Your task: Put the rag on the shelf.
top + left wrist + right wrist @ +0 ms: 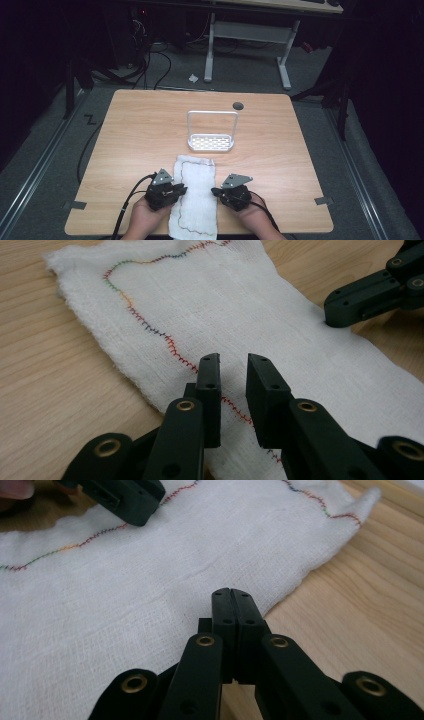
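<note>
— Dark floor and cables ring a light wooden table [135, 135], with the legs of a white desk [247, 35] beyond it. What sits on the wood?

— A white gauze cloth [197, 192] with a wavy line of multicoloured stitching [150, 330] lies flat at the near edge, its near end hanging over that edge. Just beyond the cloth's far end stands a small white rack [211, 132]: a perforated tray with a tall wire hoop rising from it. Farther still from the cloth, a dark round grommet hole [238, 105] marks the tabletop.

— And the hands?

— One on either side of the cloth. The left gripper [184, 189] comes in over the cloth's left border and the right gripper [213, 191] over its right border, tips pointing at each other across the fabric.

— How do the jaws stand?

— In its own view the left gripper [234, 371] has its jaws parted by a narrow gap, hovering over the stitched line with nothing between them. The right gripper [233, 605] has its jaws pressed fully together, above the cloth's edge where fabric meets bare wood; whether a fold is pinched between them, I cannot tell.

— Do they touch each other?

— No, a strip of cloth lies between the tips.
</note>
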Demonstrator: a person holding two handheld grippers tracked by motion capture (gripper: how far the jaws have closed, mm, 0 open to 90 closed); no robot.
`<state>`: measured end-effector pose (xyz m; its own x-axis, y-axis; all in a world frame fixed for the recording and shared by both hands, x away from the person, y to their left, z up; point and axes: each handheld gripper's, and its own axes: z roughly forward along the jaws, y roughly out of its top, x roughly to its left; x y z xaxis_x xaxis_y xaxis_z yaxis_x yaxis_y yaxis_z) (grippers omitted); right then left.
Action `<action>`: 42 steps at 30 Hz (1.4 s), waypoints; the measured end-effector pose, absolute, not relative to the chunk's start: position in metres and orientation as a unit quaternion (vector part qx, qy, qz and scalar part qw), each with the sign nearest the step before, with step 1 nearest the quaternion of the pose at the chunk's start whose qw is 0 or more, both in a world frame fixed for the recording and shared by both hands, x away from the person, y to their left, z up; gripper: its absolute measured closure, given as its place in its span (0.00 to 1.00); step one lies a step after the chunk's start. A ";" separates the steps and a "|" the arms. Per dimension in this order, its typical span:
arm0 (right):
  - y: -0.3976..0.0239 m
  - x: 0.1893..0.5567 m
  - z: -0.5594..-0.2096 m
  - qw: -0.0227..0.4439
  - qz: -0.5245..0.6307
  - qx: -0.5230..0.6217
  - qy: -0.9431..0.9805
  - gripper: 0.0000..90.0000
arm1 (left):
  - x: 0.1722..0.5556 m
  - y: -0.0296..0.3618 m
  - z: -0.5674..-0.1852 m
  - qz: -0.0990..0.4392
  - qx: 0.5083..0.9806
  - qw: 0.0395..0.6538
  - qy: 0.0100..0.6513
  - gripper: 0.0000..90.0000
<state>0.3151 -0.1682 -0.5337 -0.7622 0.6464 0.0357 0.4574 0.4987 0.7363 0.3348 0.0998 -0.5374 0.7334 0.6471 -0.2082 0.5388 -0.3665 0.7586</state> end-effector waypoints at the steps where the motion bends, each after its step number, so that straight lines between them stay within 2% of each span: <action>1: -0.168 0.315 -0.534 0.123 0.383 0.322 0.857 1.00 | 0.336 0.097 -0.536 0.065 0.830 0.428 0.353 0.85; 5: -0.172 0.318 -0.531 0.139 0.391 0.332 0.847 0.99 | 0.340 0.098 -0.525 0.089 0.822 0.441 0.350 0.83; 8: -0.167 0.331 -0.528 0.158 0.394 0.351 0.835 0.93 | 0.347 0.095 -0.529 0.092 0.824 0.430 0.357 0.80; 11: -0.161 0.342 -0.528 0.152 0.387 0.354 0.838 0.88 | 0.350 0.093 -0.535 0.095 0.827 0.421 0.359 0.80; 16: -0.159 0.339 -0.534 0.173 0.377 0.357 0.837 0.90 | 0.345 0.091 -0.537 0.090 0.826 0.428 0.354 0.84; 20: -0.166 0.335 -0.533 0.172 0.370 0.357 0.840 0.90 | 0.340 0.082 -0.538 0.078 0.829 0.432 0.345 0.84; 24: -0.195 0.324 -0.531 0.166 0.359 0.364 0.843 0.90 | 0.327 0.058 -0.540 0.044 0.841 0.444 0.305 0.84; 27: -0.210 0.319 -0.532 0.163 0.364 0.374 0.837 0.90 | 0.324 0.052 -0.539 0.041 0.847 0.444 0.289 0.82; 29: -0.222 0.315 -0.533 0.156 0.372 0.380 0.832 0.89 | 0.323 0.052 -0.537 0.057 0.847 0.442 0.288 0.79; 30: -0.223 0.315 -0.533 0.153 0.372 0.382 0.832 0.90 | 0.327 0.059 -0.534 0.082 0.839 0.446 0.301 0.77; 31: -0.223 0.315 -0.533 0.153 0.372 0.382 0.832 0.90 | 0.327 0.059 -0.534 0.082 0.839 0.446 0.301 0.75; 34: -0.221 0.315 -0.533 0.153 0.370 0.386 0.831 0.89 | 0.351 0.073 -0.527 0.111 0.809 0.455 0.356 0.69; 37: -0.221 0.315 -0.533 0.150 0.371 0.386 0.832 0.89 | 0.370 0.070 -0.527 0.126 0.802 0.445 0.379 0.69; 42: -0.223 0.316 -0.533 0.144 0.375 0.387 0.830 0.89 | 0.391 0.052 -0.532 0.092 0.809 0.431 0.388 0.61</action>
<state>0.3164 -0.2229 -0.5332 -0.6592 0.7502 0.0513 0.5347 0.4197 0.7335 0.3911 0.0522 -0.5324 0.6815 0.7077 -0.1862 0.5497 -0.3271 0.7687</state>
